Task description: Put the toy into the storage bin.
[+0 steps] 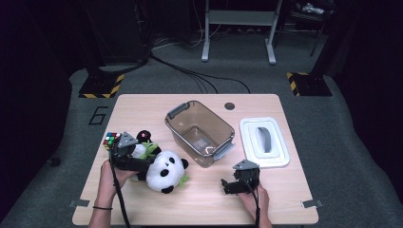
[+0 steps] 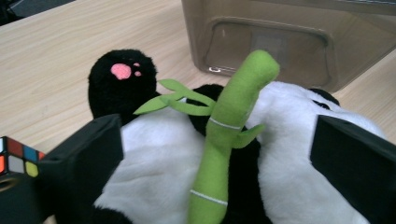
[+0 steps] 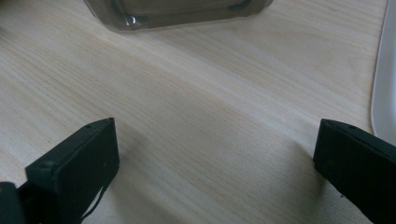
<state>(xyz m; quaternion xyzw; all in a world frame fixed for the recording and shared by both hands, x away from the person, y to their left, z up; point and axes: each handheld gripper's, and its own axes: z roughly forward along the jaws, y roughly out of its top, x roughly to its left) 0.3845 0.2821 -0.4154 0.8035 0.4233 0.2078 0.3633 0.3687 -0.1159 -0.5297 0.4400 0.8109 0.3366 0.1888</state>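
Observation:
A panda plush (image 1: 164, 171) lies on the wooden table (image 1: 199, 199) at the front left, holding a green bamboo stalk (image 2: 233, 102). My left gripper (image 1: 142, 164) is open, with its two jaws standing wide on either side of the panda's white body (image 2: 154, 163); the left gripper (image 2: 217, 140) has the bamboo running up between the jaws. A black paw with a pink pad (image 2: 122, 77) points away from me. My right gripper (image 1: 227, 186) rests open near the front right, and this right gripper (image 3: 215, 140) has only bare wood between its jaws.
An empty clear brownish bin (image 1: 199, 133) stands in the table's middle, just beyond the panda. Its white lid (image 1: 264, 141) with a grey handle lies to the right. A colour cube (image 1: 111, 139) sits left of the panda. The bin base (image 3: 177, 11) and lid edge (image 3: 385, 70) flank the right gripper.

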